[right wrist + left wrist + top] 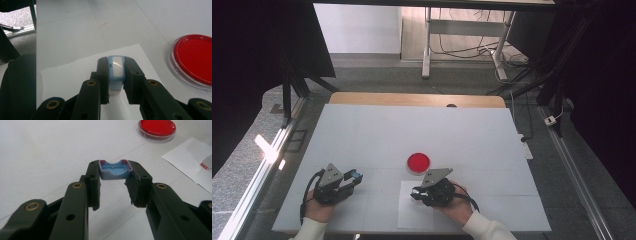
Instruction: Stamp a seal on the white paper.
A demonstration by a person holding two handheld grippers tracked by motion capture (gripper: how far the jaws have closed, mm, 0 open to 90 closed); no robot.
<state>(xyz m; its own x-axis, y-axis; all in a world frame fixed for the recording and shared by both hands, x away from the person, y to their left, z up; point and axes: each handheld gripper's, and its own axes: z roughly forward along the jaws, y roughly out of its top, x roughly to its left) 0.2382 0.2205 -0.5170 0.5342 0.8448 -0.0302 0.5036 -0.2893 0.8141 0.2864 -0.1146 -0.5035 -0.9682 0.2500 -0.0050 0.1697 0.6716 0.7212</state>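
My left gripper is shut on a small blue cap-like piece with reddish edges, held just above the white table; from above, that left gripper points right at the table's front left. Between the jaws of my right gripper sits a small blue block with a white face, pinched over a white paper sheet. In the high view the right gripper points left over the sheet. A round red dish lies just beyond both grippers.
The white table stretches far ahead, with a wooden edge at the back. The red dish lies ahead and right of the left jaws, and close on the right of the right jaws. A metal rail runs along the left.
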